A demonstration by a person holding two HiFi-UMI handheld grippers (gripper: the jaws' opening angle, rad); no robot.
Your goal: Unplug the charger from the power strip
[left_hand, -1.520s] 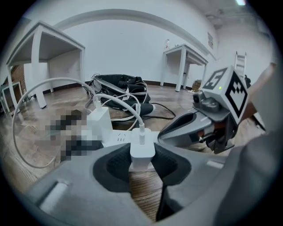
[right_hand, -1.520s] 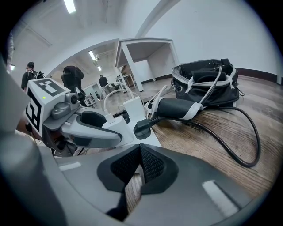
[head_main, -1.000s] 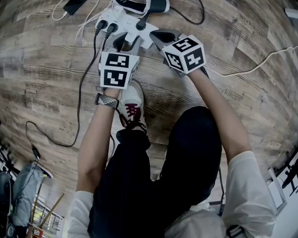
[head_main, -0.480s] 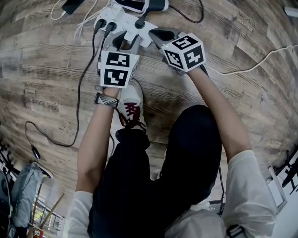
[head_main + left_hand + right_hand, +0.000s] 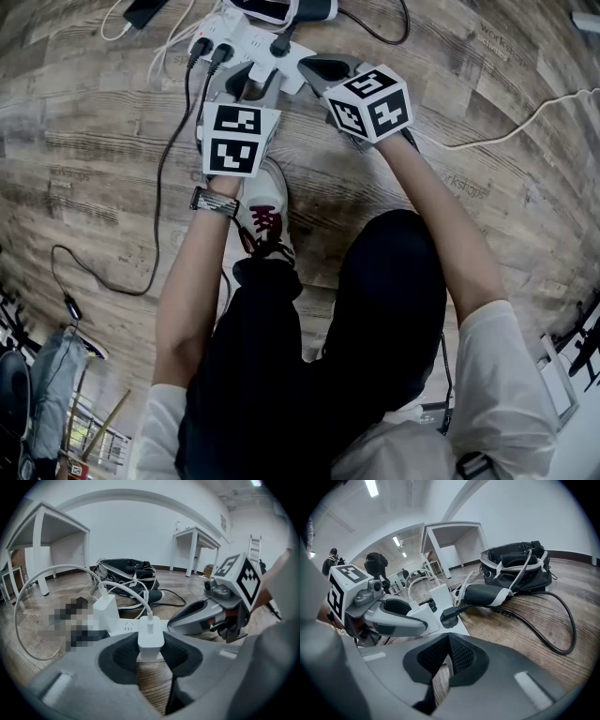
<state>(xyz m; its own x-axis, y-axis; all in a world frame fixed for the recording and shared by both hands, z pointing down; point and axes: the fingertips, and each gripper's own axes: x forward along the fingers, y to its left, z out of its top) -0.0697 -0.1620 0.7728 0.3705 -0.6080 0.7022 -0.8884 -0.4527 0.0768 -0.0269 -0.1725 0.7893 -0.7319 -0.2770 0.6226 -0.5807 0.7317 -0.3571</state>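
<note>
A white power strip (image 5: 251,39) lies on the wooden floor in front of me. A white charger (image 5: 150,638) with a white cable stands plugged into its near end. My left gripper (image 5: 151,648) is shut on this charger, one black pad pressing on each side. In the head view the left gripper (image 5: 246,86) reaches the strip's near edge. My right gripper (image 5: 311,67) is shut with nothing between its jaws, and its tip rests on the strip's right end. The right gripper view shows the strip (image 5: 419,617) just past the closed right gripper (image 5: 448,645).
A second white charger (image 5: 106,612) and black plugs (image 5: 449,617) also sit in the strip. Behind it lie a black bag (image 5: 516,568) and a dark handheld device (image 5: 485,594). Black cables (image 5: 167,169) run over the floor. My shoe (image 5: 264,216) is below the grippers. White tables (image 5: 44,531) stand further off.
</note>
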